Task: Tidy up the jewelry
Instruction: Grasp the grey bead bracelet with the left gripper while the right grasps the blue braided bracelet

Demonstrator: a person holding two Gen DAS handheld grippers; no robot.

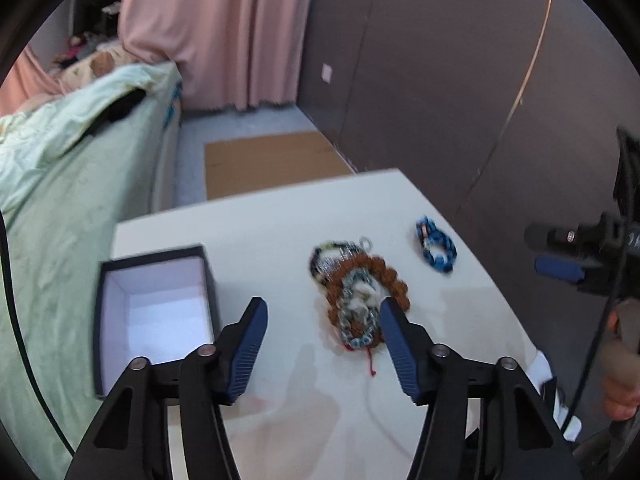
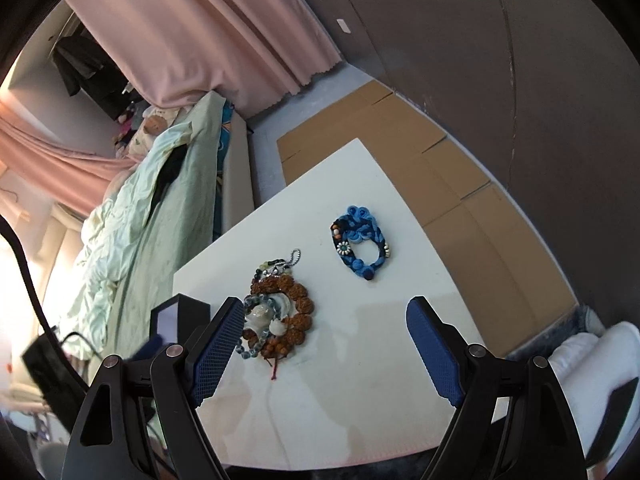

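A pile of bracelets (image 1: 360,300) lies mid-table: a brown bead bracelet (image 2: 298,312), a grey-blue bead bracelet (image 2: 260,304) and a dark one with a ball chain (image 1: 332,256). A blue woven bracelet (image 1: 436,248) (image 2: 360,246) lies apart, farther right. An open black box (image 1: 156,304) with a white inside stands left of the pile. My left gripper (image 1: 322,306) hovers open just in front of the pile, its right fingertip overlapping the pile's edge in the picture, nothing between the pads. My right gripper (image 2: 325,304) is wide open above the table, right of the pile.
The white table (image 1: 260,232) (image 2: 340,380) ends close behind the jewelry. A bed with a green cover (image 1: 60,200) runs along the left. Flat cardboard (image 2: 440,184) lies on the floor by the grey wall. A hand (image 1: 620,380) holds the right gripper at the right edge.
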